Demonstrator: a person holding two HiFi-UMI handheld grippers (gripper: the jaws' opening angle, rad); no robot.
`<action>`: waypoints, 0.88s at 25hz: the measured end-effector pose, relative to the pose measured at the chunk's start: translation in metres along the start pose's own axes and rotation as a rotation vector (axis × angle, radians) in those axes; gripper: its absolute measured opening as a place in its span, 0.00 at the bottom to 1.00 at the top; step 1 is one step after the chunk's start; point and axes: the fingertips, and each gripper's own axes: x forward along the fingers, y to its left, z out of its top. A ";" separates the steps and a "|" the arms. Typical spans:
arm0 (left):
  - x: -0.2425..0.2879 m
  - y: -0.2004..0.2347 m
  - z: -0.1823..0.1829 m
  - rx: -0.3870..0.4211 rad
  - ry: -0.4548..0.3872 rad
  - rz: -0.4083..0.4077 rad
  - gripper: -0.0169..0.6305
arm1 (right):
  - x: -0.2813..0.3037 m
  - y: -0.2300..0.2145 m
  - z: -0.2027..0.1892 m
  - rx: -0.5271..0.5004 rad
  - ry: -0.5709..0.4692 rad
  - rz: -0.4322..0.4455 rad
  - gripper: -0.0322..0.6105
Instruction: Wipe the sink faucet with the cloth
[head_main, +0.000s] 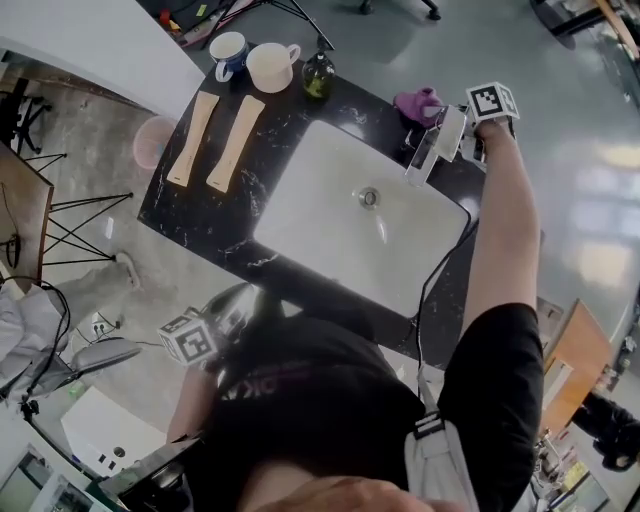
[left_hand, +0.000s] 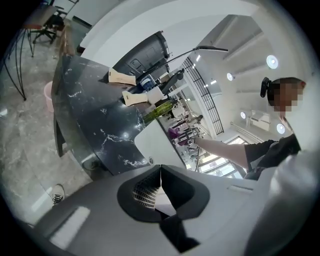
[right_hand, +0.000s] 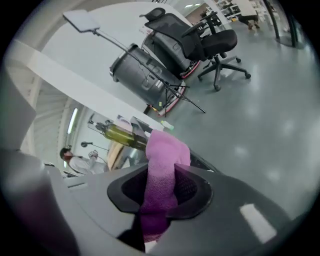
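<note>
A white sink (head_main: 320, 215) is set in a black marble counter (head_main: 215, 215). Its chrome faucet (head_main: 435, 150) stands at the basin's far right edge. My right gripper (head_main: 442, 106) hovers just above the faucet's back end, shut on a purple cloth (head_main: 418, 103). In the right gripper view the cloth (right_hand: 162, 175) sticks out past the jaws, with the faucet's chrome (right_hand: 127, 154) just behind it. My left gripper (head_main: 235, 305) hangs off the counter's near edge, away from the sink. Its jaws (left_hand: 160, 182) are shut with nothing between them. The left gripper view shows the cloth (left_hand: 175, 133) at the faucet far off.
A green bottle (head_main: 318, 75), a blue-rimmed mug (head_main: 228, 50) and a cream mug (head_main: 272, 65) stand at the counter's far end. Two wooden boards (head_main: 212, 142) lie on its left part. A pink bin (head_main: 153, 140) sits on the floor beside the counter.
</note>
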 end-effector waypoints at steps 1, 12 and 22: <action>0.000 -0.001 -0.001 0.000 -0.001 0.003 0.03 | 0.006 -0.009 -0.005 -0.024 0.043 -0.045 0.22; -0.010 -0.005 -0.008 0.011 -0.021 0.013 0.03 | -0.009 -0.007 -0.004 -0.007 -0.113 -0.017 0.22; -0.019 -0.019 0.015 0.072 -0.031 -0.109 0.03 | -0.103 0.129 0.018 -0.328 -0.428 0.069 0.22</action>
